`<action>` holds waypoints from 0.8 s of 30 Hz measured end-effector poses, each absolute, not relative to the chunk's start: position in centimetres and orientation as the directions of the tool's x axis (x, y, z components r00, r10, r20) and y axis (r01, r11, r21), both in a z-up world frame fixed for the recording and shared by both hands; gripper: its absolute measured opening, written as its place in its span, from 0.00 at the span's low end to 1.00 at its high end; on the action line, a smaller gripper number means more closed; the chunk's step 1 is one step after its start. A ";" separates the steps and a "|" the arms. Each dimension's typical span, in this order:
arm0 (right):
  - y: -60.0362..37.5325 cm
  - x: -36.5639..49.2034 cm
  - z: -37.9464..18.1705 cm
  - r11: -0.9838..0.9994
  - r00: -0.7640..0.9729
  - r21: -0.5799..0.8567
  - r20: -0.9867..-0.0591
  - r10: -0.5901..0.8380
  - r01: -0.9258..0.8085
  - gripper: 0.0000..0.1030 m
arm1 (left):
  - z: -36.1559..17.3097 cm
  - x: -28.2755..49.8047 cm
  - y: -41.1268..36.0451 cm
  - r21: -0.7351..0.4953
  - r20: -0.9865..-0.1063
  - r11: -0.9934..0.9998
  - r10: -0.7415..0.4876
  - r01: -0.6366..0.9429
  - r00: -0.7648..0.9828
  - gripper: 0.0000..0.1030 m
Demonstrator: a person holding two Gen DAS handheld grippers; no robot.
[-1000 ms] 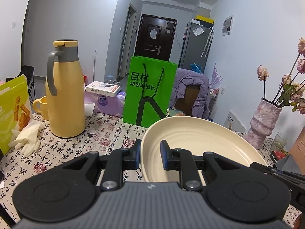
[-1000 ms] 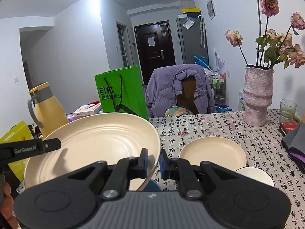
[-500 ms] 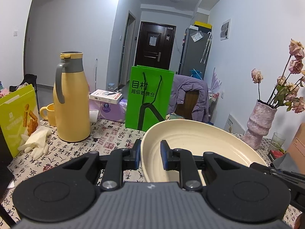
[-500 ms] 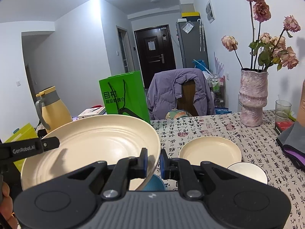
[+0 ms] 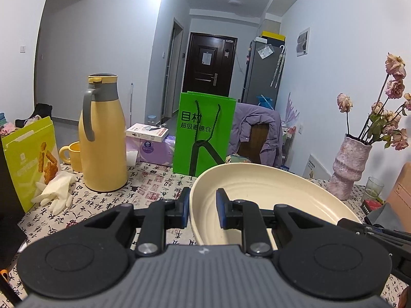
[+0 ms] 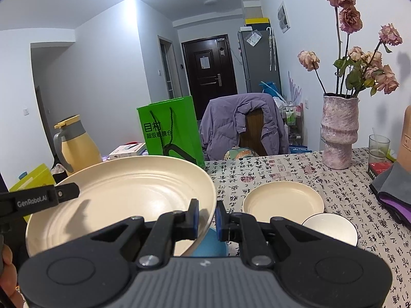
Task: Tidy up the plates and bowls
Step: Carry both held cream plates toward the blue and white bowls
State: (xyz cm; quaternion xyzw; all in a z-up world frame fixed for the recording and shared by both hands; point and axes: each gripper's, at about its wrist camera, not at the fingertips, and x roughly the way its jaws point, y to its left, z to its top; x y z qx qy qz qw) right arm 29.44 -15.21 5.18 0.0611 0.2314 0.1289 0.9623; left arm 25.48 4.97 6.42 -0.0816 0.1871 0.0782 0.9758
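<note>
both grippers, left gripper (image 5: 203, 206) and right gripper (image 6: 206, 217), seemingly clamp the large plate (image 6: 123, 197).

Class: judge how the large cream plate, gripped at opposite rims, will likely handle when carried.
The large cream plate looks rigid, holding shape between two rim grips. Its glossy surface may slip. Wide and tilted, it probably tips if either grip loosens.

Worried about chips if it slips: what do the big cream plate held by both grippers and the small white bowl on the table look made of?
Big cream plate: matte, even cream with faint moulded rings and a thin rim, probably melamine or bamboo-fibre plastic, though glazed stoneware is possible. Small white bowl: glossy white with a dark rim line, likely glazed ceramic.
</note>
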 end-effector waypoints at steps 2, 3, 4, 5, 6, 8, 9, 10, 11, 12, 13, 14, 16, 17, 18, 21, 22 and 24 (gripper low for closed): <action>-15.2 29.3 5.2 0.959 0.861 0.178 -0.428 0.277 -0.220 0.12 | 6.5 25.2 5.0 -0.130 -0.374 0.975 0.122 -0.183 0.919 0.20; -15.2 29.2 5.2 0.959 0.861 0.179 -0.426 0.278 -0.220 0.12 | 6.5 25.0 5.0 -0.131 -0.372 0.975 0.121 -0.182 0.920 0.20; -15.3 29.1 5.2 0.959 0.862 0.181 -0.425 0.278 -0.220 0.12 | 6.5 24.9 5.0 -0.132 -0.370 0.975 0.120 -0.180 0.921 0.20; -15.4 28.9 5.2 0.958 0.862 0.182 -0.423 0.278 -0.220 0.12 | 6.5 24.8 5.0 -0.132 -0.369 0.975 0.120 -0.179 0.922 0.20; -15.5 28.8 5.3 0.958 0.863 0.183 -0.421 0.279 -0.221 0.12 | 6.5 24.6 4.9 -0.132 -0.367 0.975 0.119 -0.179 0.922 0.20; -15.7 28.4 5.3 0.958 0.866 0.183 -0.416 0.278 -0.220 0.12 | 6.5 24.2 4.7 -0.131 -0.364 0.975 0.118 -0.176 0.924 0.20; -15.8 28.2 5.3 0.958 0.867 0.183 -0.414 0.277 -0.219 0.12 | 6.5 24.0 4.7 -0.131 -0.362 0.976 0.117 -0.174 0.925 0.20; -15.9 28.0 5.3 0.959 0.868 0.182 -0.412 0.277 -0.219 0.12 | 6.5 23.8 4.6 -0.132 -0.360 0.976 0.116 -0.173 0.926 0.20; -16.0 27.7 5.3 0.958 0.869 0.184 -0.410 0.277 -0.218 0.12 | 6.5 23.6 4.5 -0.132 -0.358 0.976 0.114 -0.171 0.927 0.20; -16.1 27.5 5.3 0.958 0.870 0.185 -0.408 0.277 -0.218 0.12 | 6.5 23.5 4.5 -0.131 -0.357 0.977 0.113 -0.170 0.927 0.20; -16.2 27.3 5.3 0.958 0.871 0.185 -0.407 0.276 -0.217 0.12 | 6.5 23.2 4.4 -0.129 -0.355 0.977 0.113 -0.168 0.928 0.20; -16.4 27.0 5.3 0.958 0.871 0.186 -0.406 0.275 -0.216 0.12 | 6.5 23.0 4.2 -0.129 -0.353 0.978 0.111 -0.166 0.929 0.21; -16.6 26.6 5.2 0.958 0.872 0.188 -0.404 0.275 -0.215 0.12 | 6.4 22.5 3.9 -0.126 -0.351 0.979 0.108 -0.161 0.930 0.21; -16.7 26.3 5.2 0.959 0.874 0.187 -0.403 0.272 -0.213 0.12 | 6.4 22.2 3.8 -0.123 -0.349 0.979 0.108 -0.160 0.931 0.21; -16.8 26.0 5.1 0.960 0.875 0.187 -0.401 0.270 -0.210 0.12 | 6.4 22.0 3.6 -0.120 -0.347 0.980 0.107 -0.157 0.932 0.21; -17.2 25.3 5.0 0.961 0.878 0.189 -0.398 0.265 -0.204 0.12 | 6.2 21.2 3.1 -0.114 -0.343 0.982 0.104 -0.151 0.933 0.21; -17.3 25.1 4.9 0.961 0.879 0.190 -0.397 0.263 -0.202 0.12 | 6.2 21.0 3.0 -0.112 -0.342 0.982 0.104 -0.150 0.934 0.21; -17.5 24.6 4.8 0.961 0.880 0.191 -0.396 0.262 -0.200 0.12 | 6.2 20.6 2.8 -0.109 -0.340 0.983 0.104 -0.149 0.934 0.21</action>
